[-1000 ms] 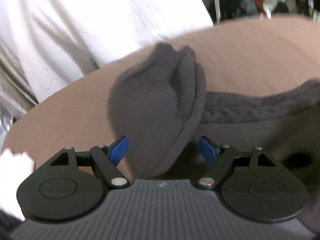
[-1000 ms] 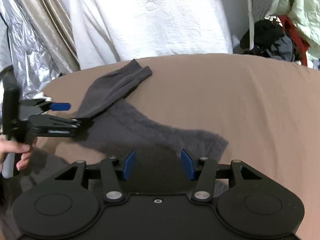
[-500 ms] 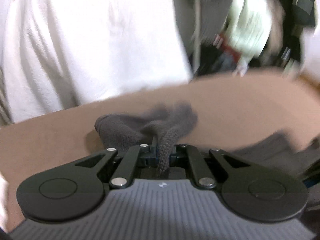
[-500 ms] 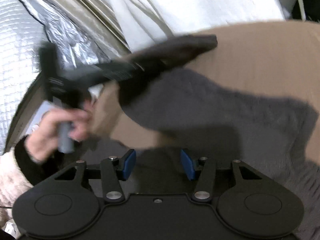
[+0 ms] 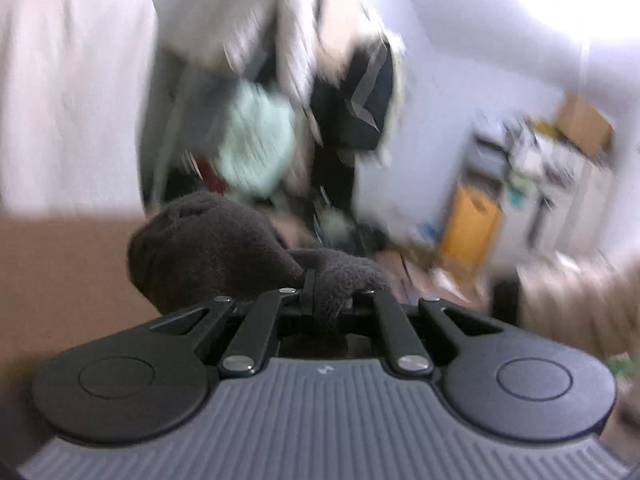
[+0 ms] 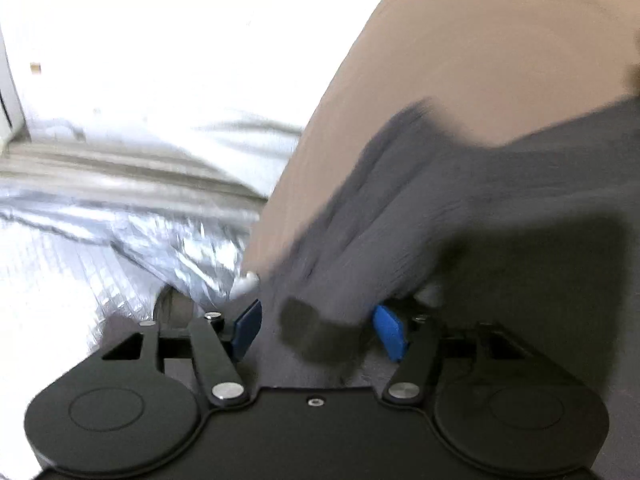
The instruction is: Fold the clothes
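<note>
A dark grey fleece garment lies on a brown surface [image 6: 500,40]. My left gripper [image 5: 322,296] is shut on a bunched fold of the garment [image 5: 216,248] and holds it up above the brown surface [image 5: 52,272]. My right gripper [image 6: 318,330] is open, its blue pads [image 6: 390,332] on either side of a hanging part of the same garment [image 6: 440,208] near the surface's left edge. The view is blurred by motion.
Silver foil sheeting [image 6: 100,220] hangs left of the brown surface. Hanging clothes [image 5: 256,148], a yellow box [image 5: 470,220] and white shelves [image 5: 540,168] stand in the room beyond. White cloth [image 5: 60,100] hangs at the far left.
My left gripper closed on the garment's sleeve end and lifted it, swinging to the right. My right gripper moved left and down until the cloth sits between its open pads.
</note>
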Action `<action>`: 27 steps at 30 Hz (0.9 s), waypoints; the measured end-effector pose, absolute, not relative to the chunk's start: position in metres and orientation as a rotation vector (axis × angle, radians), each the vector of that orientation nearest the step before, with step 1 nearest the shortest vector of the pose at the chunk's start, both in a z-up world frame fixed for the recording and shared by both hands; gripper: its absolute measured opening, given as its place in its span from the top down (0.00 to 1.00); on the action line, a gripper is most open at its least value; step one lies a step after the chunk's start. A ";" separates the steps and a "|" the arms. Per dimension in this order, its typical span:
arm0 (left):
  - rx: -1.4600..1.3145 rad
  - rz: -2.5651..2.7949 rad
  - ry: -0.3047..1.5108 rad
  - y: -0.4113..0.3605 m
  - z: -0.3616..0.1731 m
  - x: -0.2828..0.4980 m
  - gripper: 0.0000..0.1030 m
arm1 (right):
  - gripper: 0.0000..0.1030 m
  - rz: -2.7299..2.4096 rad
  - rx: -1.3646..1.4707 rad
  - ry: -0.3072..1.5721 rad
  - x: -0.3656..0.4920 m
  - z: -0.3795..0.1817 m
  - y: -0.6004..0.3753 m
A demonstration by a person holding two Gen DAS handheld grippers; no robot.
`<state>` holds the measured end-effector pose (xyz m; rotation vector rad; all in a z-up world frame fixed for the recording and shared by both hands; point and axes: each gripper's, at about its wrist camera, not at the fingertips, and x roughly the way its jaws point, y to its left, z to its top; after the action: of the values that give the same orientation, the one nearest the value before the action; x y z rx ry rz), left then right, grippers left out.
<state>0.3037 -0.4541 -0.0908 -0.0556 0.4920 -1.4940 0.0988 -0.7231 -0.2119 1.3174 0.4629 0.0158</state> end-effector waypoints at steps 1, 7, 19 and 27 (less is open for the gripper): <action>-0.010 -1.491 0.552 -0.447 -0.107 0.291 0.92 | 0.32 -0.008 1.314 0.453 0.090 -0.210 -0.725; 0.045 -1.088 0.962 -0.427 -0.186 0.270 0.87 | 0.31 -0.094 1.180 0.552 0.088 -0.183 -0.716; -0.269 -0.888 0.974 -0.417 -0.164 0.295 0.23 | 0.24 -0.301 0.982 0.973 0.169 -0.128 -0.672; -0.081 -0.943 0.965 -0.496 -0.196 0.296 0.84 | 0.15 -0.419 1.131 1.065 0.173 -0.181 -0.697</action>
<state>0.2963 -0.4964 -0.1960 -0.0812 0.9649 -0.9425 0.1727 -0.6969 -0.1807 1.1305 1.0647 -0.4194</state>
